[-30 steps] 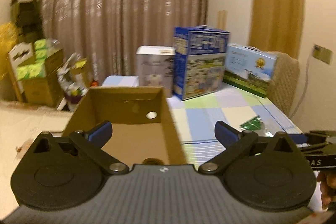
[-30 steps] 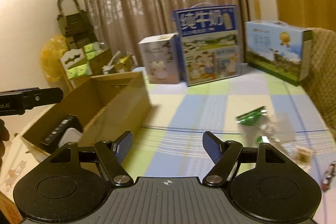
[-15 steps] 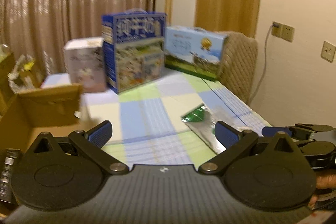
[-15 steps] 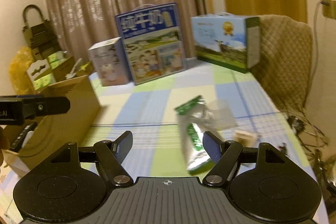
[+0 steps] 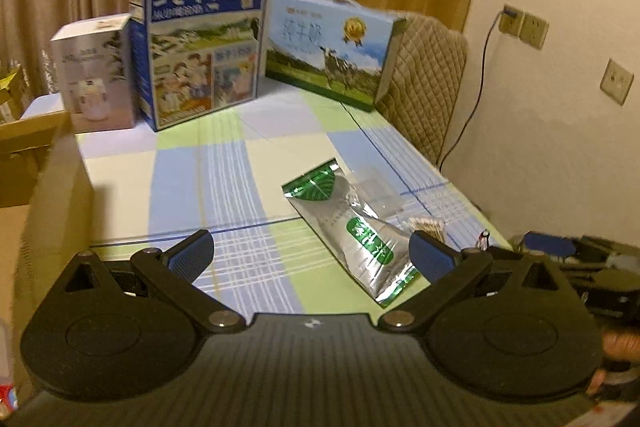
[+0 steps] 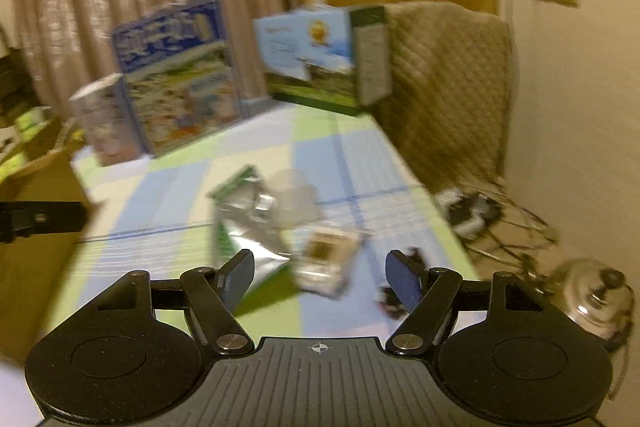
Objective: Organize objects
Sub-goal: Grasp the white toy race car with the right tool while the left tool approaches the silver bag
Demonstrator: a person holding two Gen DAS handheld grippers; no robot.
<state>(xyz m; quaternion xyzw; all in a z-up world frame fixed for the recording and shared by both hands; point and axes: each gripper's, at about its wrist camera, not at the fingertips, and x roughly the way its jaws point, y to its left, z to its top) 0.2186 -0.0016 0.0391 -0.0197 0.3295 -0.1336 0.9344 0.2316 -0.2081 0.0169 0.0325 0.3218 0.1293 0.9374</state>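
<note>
Silver pouch (image 5: 352, 227) with green ends, flat on the checked cloth (image 5: 224, 167) of the bench, toward its right side. Clear bag (image 5: 380, 187) just beside it, partly under its far edge. Small pack of brown sticks (image 5: 426, 227) near the pouch, on the right. Brown box (image 5: 36, 167) at the bench's left edge, open at the top.

Left tool (image 5: 310, 253) wide open, nothing between its blue pads (image 5: 192, 253), low over the cloth just this side of the pouch. Right pad close by the pouch's near end; touching or not, cannot tell.

Right tool (image 6: 320, 277) also wide open and holding nothing. Picture from it blurred. Pouch (image 6: 248, 223) and a small see-through pack (image 6: 326, 261) ahead of it, pack about in the middle of the gap but farther away. Small dark thing (image 6: 394, 301) behind the right pad, too blurred to name.

At the back, three boxes in a row: white (image 5: 96, 75), tall blue (image 5: 200, 43), long blue-and-green (image 5: 332, 47). Padded chair (image 5: 424, 83) beside the bench on the right. Shiny kettle (image 6: 592, 295) on the floor.
</note>
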